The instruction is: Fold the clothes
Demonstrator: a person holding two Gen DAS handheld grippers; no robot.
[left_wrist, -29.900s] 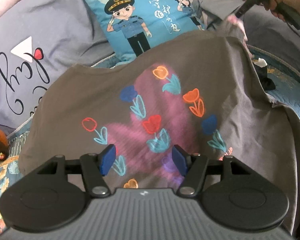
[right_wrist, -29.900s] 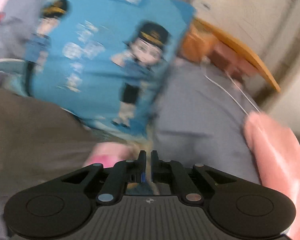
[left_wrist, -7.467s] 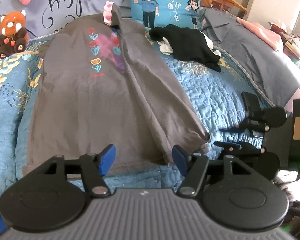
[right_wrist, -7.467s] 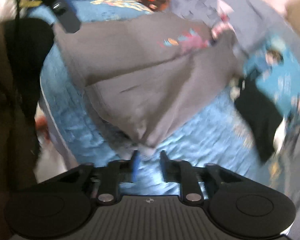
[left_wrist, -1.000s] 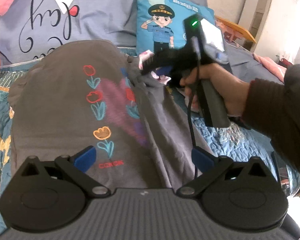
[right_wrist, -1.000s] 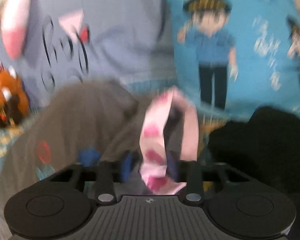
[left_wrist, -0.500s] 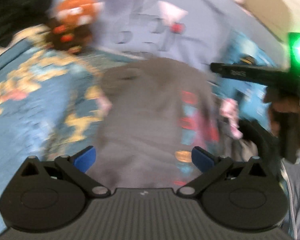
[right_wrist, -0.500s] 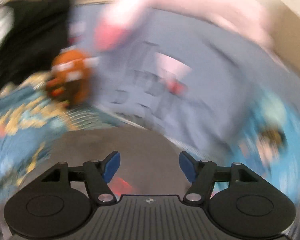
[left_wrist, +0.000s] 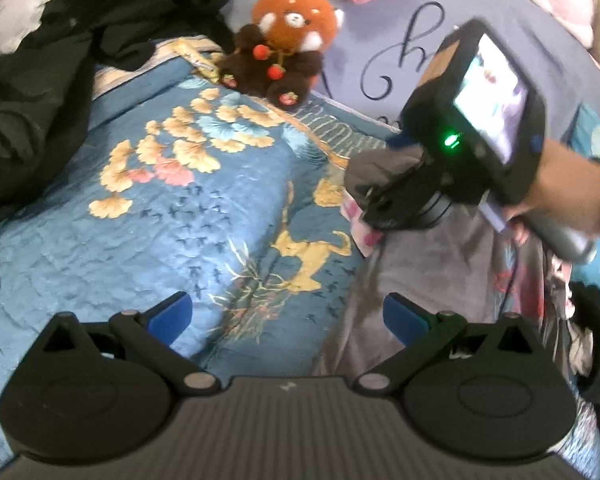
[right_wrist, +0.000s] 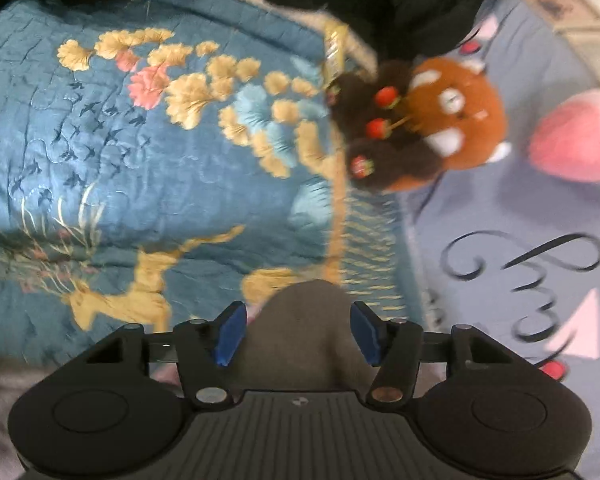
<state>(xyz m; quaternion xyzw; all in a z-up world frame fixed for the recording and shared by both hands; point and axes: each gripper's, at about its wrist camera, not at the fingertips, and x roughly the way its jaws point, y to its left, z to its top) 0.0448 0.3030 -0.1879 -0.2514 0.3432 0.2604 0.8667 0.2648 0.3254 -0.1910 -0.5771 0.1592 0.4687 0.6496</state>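
Grey-brown cotton, printed with tulips, lies along the right side of the blue quilted bedspread (left_wrist: pixel 204 208) — this is the grey-brown long-sleeved shirt (left_wrist: pixel 432 264), the garment being folded. In the left wrist view it is gathered into a narrow, rumpled strip, not spread flat, with a pink patterned cuff (left_wrist: pixel 364 228) showing at the edge nearest the bare quilt. That narrowness suggests a lengthwise fold is at least partly in place, though the blur leaves its edges hard to judge.

The right hand-held gripper (right_wrist: pixel 298 334) points at a rounded hump of the shirt's fabric (right_wrist: pixel 304 320). Its blue fingers stand apart on either side of that hump — released, not pinching, though the cloth sits between them. The person's hand (left_wrist: pixel 556 196) holds it from the right. The left hand-held gripper (left_wrist: pixel 288 316) hangs spread wide above the seam between quilt and shirt, grasping nothing.

By my reading the fold is midway: the shirt is narrowed but still creased and uneven, and no tidy compact bundle is visible. Smoothing and the crosswise folds seem left to do. A black garment (left_wrist: pixel 592 344) lies at the shirt's far right, apparently unfolded. A brown plush red panda (left_wrist: pixel 288 40) sits by the grey pillow (left_wrist: pixel 400 60), clear of the work.
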